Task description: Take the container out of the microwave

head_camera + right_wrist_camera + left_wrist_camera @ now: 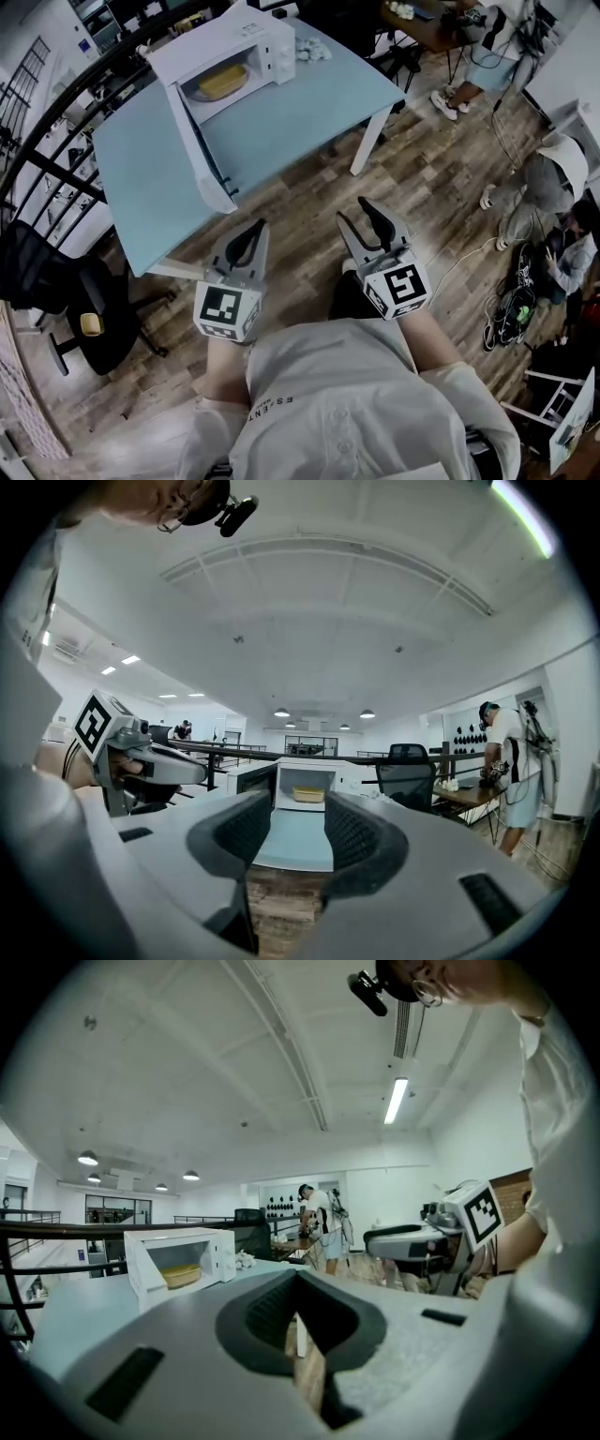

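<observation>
Yellow container [223, 82] inside microwave [225, 37], upper left of head view, door [199, 150] swung open, on pale blue table [309, 103]. Right gripper [354, 212] lower centre, jaws wide apart, nothing between. Left gripper [251, 234] beside it, jaws apparently together, only thin slit showing. Both well apart from microwave.
</observation>
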The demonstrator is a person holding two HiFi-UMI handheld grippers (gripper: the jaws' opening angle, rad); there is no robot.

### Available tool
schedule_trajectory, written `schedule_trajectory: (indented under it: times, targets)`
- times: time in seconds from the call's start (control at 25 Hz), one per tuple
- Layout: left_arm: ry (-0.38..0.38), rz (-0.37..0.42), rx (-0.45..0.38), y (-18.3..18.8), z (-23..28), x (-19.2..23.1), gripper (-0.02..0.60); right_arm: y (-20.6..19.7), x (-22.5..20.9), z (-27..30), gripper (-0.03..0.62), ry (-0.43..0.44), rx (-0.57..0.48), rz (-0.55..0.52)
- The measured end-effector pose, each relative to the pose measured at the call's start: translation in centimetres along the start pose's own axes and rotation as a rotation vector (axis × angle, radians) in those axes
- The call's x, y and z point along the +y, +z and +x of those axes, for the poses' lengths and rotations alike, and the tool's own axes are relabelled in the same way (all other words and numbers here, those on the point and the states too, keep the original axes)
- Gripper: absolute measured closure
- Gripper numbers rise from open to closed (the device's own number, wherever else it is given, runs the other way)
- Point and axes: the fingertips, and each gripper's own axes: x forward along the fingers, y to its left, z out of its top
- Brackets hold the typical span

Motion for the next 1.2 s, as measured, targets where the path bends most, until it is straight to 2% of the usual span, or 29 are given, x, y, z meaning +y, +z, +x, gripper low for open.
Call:
schedule_trajectory:
  times: [0.4,0.6,0.76,0.92,1.2]
  targets:
    - [0.162,-0.028,0.031,2.8,12.2,1.5,0.588,0.6,-12.2,8.5,0.422,0.174,0.001,-0.018]
    - [0.254,-0.059,0.043,3.5,17.3,2.5,0.588,0.7,-16.4,12.5,0.422,0.285,0.012,-0.038]
    - [0.303,-0.078,0.031,3.7,19.7,2.7,0.588,-0.2,-18.2,15.5,0.422,0.372,0.039,-0.057]
    - [0.349,-0.098,0.068,2.5,20.9,4.0,0.588,-1.0,-18.5,18.7,0.422,0.442,0.055,-0.073]
    - [0.438,-0.135,0.067,1.7,22.1,8.8,0.588,-0.9,-18.1,25.4,0.421,0.550,0.075,-0.128]
